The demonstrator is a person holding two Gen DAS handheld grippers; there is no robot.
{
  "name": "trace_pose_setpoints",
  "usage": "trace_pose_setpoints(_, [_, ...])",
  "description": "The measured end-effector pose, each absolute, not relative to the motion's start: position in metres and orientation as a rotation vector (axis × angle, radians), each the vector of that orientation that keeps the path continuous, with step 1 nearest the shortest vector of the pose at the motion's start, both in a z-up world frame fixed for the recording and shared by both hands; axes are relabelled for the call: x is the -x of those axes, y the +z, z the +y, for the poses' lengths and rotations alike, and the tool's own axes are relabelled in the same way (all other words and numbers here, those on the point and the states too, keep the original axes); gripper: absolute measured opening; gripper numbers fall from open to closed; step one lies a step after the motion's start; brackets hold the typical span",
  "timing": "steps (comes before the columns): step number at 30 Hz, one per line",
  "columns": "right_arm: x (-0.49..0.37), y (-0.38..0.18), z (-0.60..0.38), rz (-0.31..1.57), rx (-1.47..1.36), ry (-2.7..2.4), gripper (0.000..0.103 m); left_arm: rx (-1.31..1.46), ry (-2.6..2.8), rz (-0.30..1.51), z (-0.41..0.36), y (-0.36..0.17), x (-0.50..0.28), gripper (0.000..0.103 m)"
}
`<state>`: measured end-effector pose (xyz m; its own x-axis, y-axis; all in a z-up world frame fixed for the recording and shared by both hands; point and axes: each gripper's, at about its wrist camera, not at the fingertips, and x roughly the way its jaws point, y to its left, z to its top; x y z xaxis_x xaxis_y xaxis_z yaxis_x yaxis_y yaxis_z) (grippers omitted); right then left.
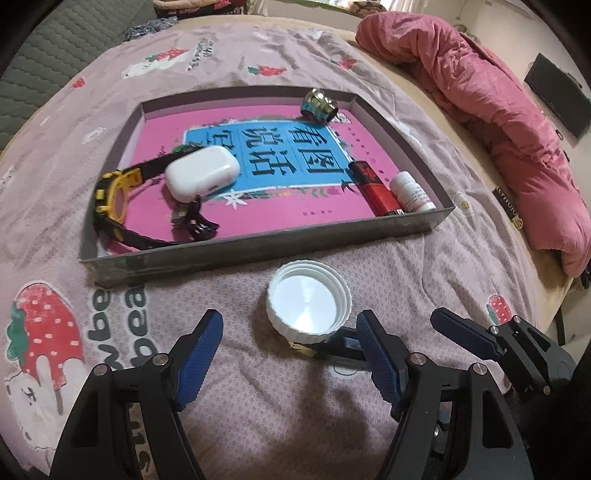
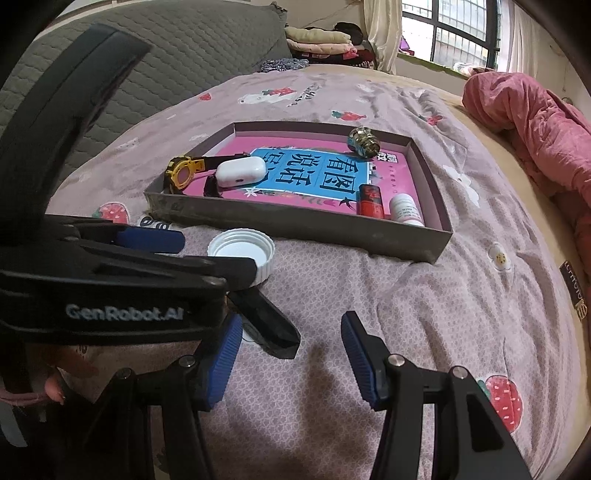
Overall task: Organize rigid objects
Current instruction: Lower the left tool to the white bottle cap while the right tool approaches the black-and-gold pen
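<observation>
beside the tray, open left tongs straddle white lid

strawberry-print bedspread, grey headboard, barred window

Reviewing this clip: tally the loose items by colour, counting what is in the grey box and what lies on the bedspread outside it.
White: 3: earbud case, small bottle, ridged plastic lid outside the shallow grey box
Yellow and black: 1: wristwatch
Red and black: 1: lighter-shaped case
Gold: 1: shiny metal cap
Total: 6
</observation>
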<state>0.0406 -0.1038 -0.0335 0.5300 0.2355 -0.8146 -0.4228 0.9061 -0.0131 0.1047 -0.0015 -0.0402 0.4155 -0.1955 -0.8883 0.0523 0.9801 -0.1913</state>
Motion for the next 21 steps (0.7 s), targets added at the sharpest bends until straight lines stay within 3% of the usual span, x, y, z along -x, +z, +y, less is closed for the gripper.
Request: trace_pose_setpoints(21, [-0.054, -0.058, -0.079, 0.944, 0.334, 0.493, 0.055, 0.175, -0.113, 1.149, 0.011, -0.062, -0.122, 0.076])
